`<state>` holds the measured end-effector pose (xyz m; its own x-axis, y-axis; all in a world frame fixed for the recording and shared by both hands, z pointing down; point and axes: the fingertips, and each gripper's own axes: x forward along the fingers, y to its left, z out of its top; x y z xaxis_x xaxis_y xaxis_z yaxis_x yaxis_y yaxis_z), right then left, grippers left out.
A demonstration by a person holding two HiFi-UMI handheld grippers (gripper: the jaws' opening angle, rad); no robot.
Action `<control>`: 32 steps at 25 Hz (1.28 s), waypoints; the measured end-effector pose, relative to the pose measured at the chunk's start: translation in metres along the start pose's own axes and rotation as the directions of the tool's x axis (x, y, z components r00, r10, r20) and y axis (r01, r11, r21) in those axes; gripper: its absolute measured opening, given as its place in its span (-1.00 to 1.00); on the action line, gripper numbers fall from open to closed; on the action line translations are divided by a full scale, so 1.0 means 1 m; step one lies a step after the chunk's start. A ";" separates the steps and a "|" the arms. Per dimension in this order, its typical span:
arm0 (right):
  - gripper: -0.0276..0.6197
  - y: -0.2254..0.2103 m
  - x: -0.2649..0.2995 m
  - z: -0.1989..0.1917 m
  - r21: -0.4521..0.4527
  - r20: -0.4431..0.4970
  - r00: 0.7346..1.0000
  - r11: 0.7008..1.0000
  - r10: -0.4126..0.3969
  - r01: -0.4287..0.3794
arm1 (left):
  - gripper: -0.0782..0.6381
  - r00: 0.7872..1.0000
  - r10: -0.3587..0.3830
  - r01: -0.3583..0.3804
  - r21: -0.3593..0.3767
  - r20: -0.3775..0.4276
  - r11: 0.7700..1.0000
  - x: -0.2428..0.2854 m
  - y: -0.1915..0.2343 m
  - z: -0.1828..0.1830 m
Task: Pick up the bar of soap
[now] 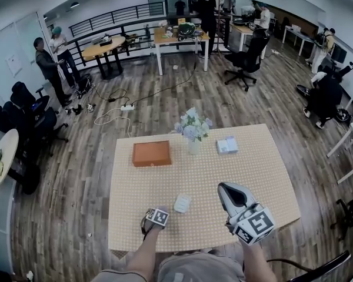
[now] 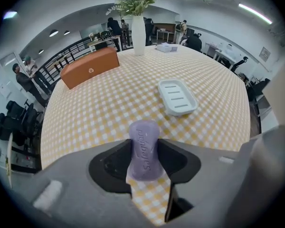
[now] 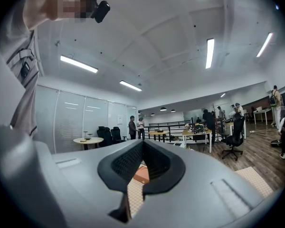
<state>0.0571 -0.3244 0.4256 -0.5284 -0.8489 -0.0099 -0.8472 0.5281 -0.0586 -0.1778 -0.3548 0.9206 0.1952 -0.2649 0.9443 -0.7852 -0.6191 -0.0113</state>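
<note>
Holding the soap point(image 2: 143, 151) tight is the job right now. The left gripper point(image 2: 143, 144) points down at the bench point(image 2: 85, 122). Its jaws are closed on the two long sides of the purple bar. The soap sits low over the yellow checked cloth, on the person's side of the bench. The white dish point(image 2: 178, 96) is a little way past it. I cannot tell if the bar's far end touches the cloth.

To do this well, I think the squeeze should be firm but not too hard. Soap is slippery and could pop out. Lift it straight up and slowly, with no tipping or twisting. Stay away from the dish.

The right gripper point(image 3: 142, 145) is held level, off to the side. Its jaws are shut on nothing, and it can wait there.
</note>
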 end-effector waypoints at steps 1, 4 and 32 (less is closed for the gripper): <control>-0.91 -0.001 -0.001 0.000 0.001 -0.001 1.000 1.000 -0.003 0.003 | -0.30 1.000 0.005 -0.005 0.006 0.003 1.000 0.000 -0.001 0.001; -0.91 -0.001 -0.001 -0.001 0.004 -0.002 1.000 1.000 -0.007 0.007 | -0.30 1.000 0.013 -0.013 0.006 0.023 1.000 0.000 0.000 0.001; -0.91 0.025 0.037 0.002 -0.017 -0.044 0.995 0.996 0.085 -0.085 | 0.07 0.305 -0.151 0.161 0.106 0.940 0.981 -0.426 -0.045 0.198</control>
<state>0.0165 -0.3423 0.4215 -0.6001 -0.7994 0.0287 -0.7998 0.5989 -0.0409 -0.1089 -0.3601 0.4538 0.7309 -0.6822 -0.0197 -0.6769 -0.7284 0.1063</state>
